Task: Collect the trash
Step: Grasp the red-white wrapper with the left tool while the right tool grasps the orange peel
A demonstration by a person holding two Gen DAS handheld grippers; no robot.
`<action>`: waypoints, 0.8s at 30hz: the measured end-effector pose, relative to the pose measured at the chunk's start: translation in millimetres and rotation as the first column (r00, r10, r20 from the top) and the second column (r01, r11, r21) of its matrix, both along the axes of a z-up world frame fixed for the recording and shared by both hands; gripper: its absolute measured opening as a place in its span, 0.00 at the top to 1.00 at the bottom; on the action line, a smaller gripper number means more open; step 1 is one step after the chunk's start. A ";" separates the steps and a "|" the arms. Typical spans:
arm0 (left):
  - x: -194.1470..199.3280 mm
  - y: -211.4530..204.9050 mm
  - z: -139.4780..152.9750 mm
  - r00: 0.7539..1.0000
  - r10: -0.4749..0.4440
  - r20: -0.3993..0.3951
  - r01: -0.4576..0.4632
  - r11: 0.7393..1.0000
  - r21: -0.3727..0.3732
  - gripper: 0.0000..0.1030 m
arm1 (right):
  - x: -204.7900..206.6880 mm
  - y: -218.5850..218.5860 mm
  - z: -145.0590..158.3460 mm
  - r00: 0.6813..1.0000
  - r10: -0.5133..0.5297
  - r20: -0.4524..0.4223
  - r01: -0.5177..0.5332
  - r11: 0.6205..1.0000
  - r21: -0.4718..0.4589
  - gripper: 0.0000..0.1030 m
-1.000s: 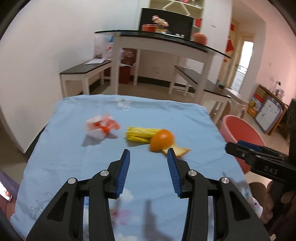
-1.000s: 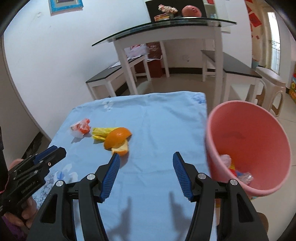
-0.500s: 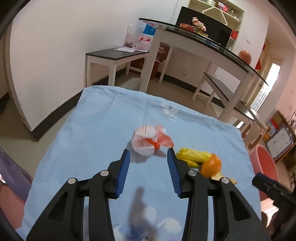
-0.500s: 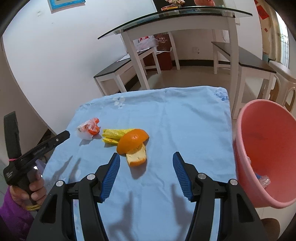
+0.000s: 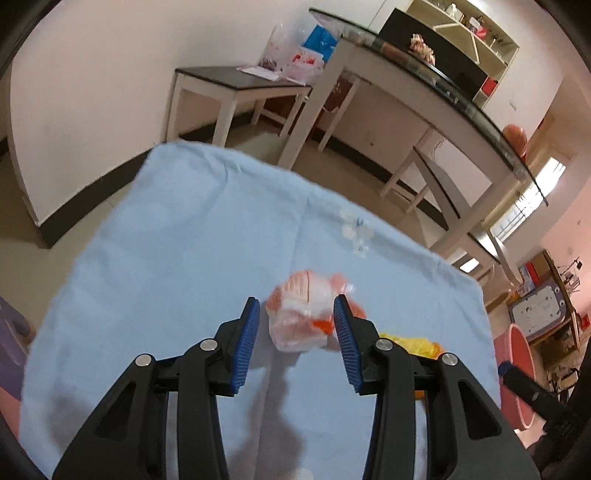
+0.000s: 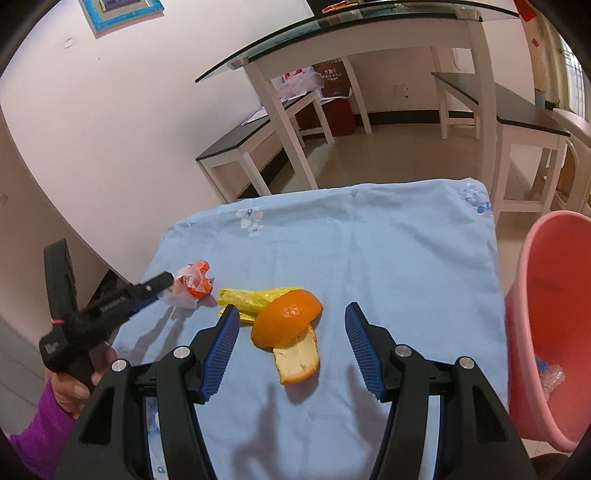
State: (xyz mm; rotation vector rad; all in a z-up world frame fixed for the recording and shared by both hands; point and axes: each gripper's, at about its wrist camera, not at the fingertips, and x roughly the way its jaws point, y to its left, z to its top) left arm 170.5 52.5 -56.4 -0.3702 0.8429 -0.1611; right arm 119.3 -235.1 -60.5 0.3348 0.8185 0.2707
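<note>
A crumpled white and orange plastic wrapper (image 5: pixel 301 317) lies on the blue cloth (image 5: pixel 177 240); it also shows in the right wrist view (image 6: pixel 192 284). My left gripper (image 5: pixel 297 314) is open with its fingers on either side of the wrapper, not closed on it; from the right wrist view its tip (image 6: pixel 162 280) is at the wrapper. An orange peel (image 6: pixel 290 330) and a yellow wrapper (image 6: pixel 255 299) lie mid-cloth. My right gripper (image 6: pixel 290 325) is open, with the peel between its fingers. A pink bucket (image 6: pixel 546 332) stands at the right.
The blue cloth covers a low table (image 6: pixel 369 240). Beyond it stand a glass-topped white table (image 6: pixel 369 33) and dark-topped benches (image 6: pixel 255 136). The bucket holds some trash (image 6: pixel 550 373). A white wall (image 5: pixel 92 74) is to the left.
My left gripper has swung left from the orange peel and closed in on the white and orange wrapper. My right gripper has moved left from the bucket toward the peel. Both stay open.
</note>
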 end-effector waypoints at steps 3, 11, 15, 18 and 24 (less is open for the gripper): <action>-1.6 -3.9 -3.3 1.000 -0.017 0.011 0.017 1.000 0.005 0.75 | 5.9 0.5 -5.9 1.000 0.000 -0.021 0.000 1.000 0.005 0.43; -14.7 -5.1 8.6 0.997 -0.030 0.069 0.028 0.999 0.028 0.81 | 17.4 4.2 -22.4 0.996 0.027 -0.084 -0.025 0.999 0.024 0.43; -31.6 -6.1 19.4 0.994 -0.036 0.100 0.032 0.999 0.043 0.81 | 27.6 10.4 -31.8 0.991 0.059 -0.119 -0.055 0.998 0.037 0.43; -43.0 -5.0 22.4 0.994 -0.044 0.103 0.041 0.999 0.036 0.81 | 36.6 18.9 -37.7 0.988 0.069 -0.137 -0.067 0.998 0.021 0.43; -56.3 0.7 22.9 0.995 -0.036 0.092 0.033 0.999 0.026 0.81 | 51.0 29.7 -48.6 0.984 0.080 -0.161 -0.074 0.996 0.041 0.50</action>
